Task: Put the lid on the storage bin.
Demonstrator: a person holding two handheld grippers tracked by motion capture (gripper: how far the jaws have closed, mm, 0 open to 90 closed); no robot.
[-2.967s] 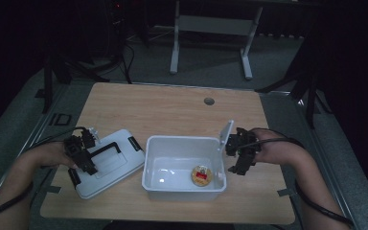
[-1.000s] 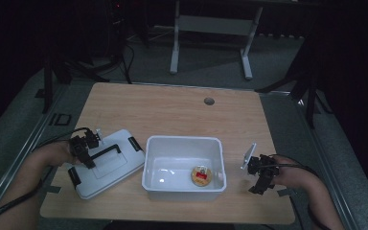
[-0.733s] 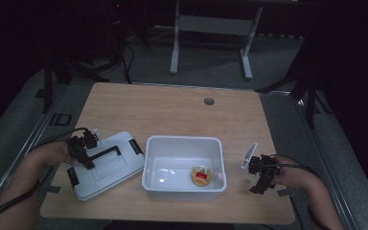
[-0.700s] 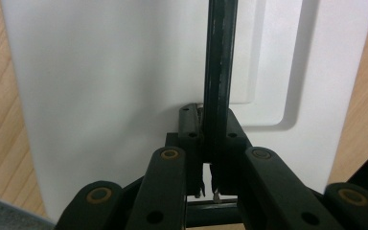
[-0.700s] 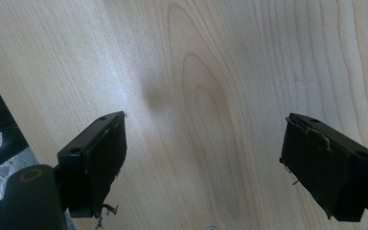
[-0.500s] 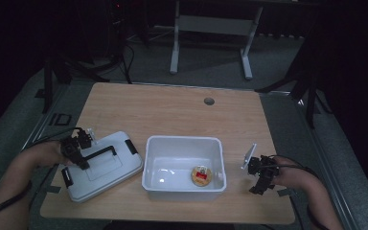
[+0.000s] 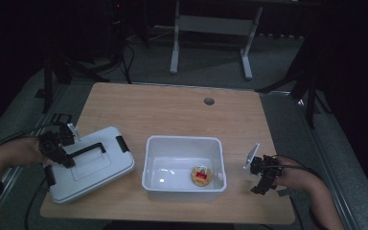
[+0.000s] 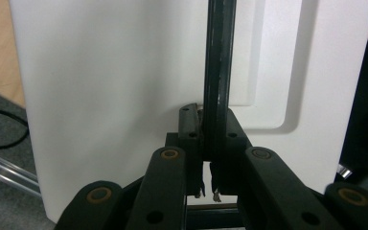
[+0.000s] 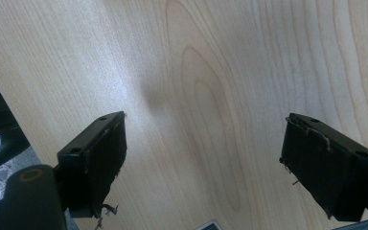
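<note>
A white lid point(image 7: 100, 167) with a black handle point(image 7: 84, 150) is at the table's front left, tilted, left of the open white bin point(image 7: 183, 141). My left gripper point(image 7: 67, 160) is shut on that handle. In the left gripper view the handle point(image 8: 216, 72) runs up from between the pinched jaws of the left gripper point(image 8: 210, 139), with the lid point(image 8: 115, 96) behind it. A round tan item with a red patch point(image 7: 201, 175) lies in the bin. My right gripper point(image 7: 262, 184) hovers right of the bin, open with nothing between its fingers, over bare wood point(image 9: 211, 72) in the right gripper view point(image 9: 203, 158).
A round grommet hole point(image 7: 209, 101) sits near the table's far edge. A metal stand point(image 7: 211, 28) is on the floor behind the table. Cables trail off the table's left side. The right hand is close to the front right corner.
The left gripper has risen and drawn left with the lid's handle, and the lid has shifted left and tipped. The right gripper left the bin's right rim earlier and has stayed still since.
</note>
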